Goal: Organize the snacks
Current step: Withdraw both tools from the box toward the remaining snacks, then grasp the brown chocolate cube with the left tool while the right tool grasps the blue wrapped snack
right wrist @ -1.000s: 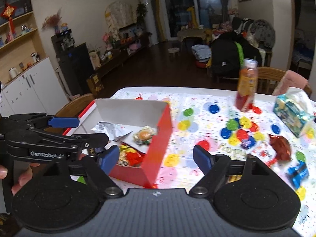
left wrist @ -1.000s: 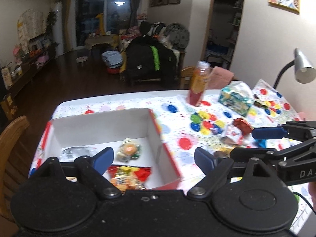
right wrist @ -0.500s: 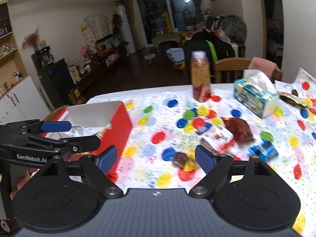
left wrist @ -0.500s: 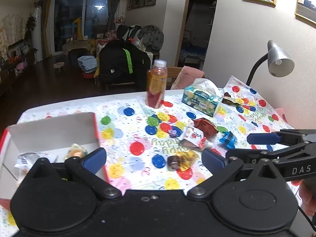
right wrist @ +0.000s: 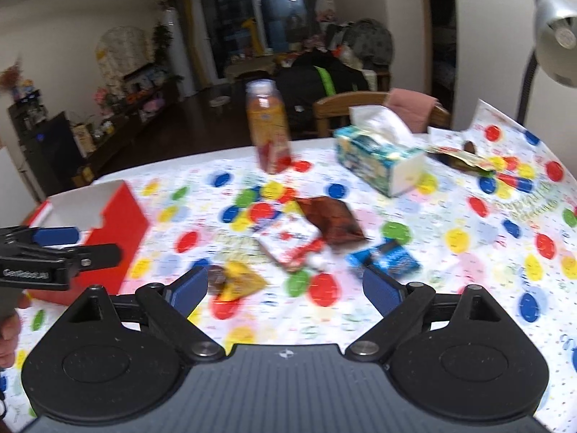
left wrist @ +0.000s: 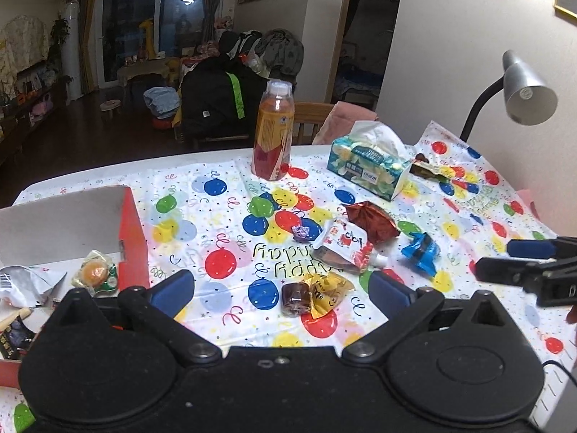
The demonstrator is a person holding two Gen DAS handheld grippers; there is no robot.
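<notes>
"Happy" upside down on the balloon tablecloth (left wrist: 216,213), "GenRobot.AI" blurred on the left gripper (right wrist: 50,256)

left tool (left wrist: 279,287) black w/ blue pads, silver pivot screws, right tool (right wrist: 285,283) same, grey ribbed body

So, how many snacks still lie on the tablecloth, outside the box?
6: purple candy, white pouch, brown bag, blue packet, brown-yellow wrapper nearest, dark wrapper behind the tissue box. Others may be hidden.
</notes>
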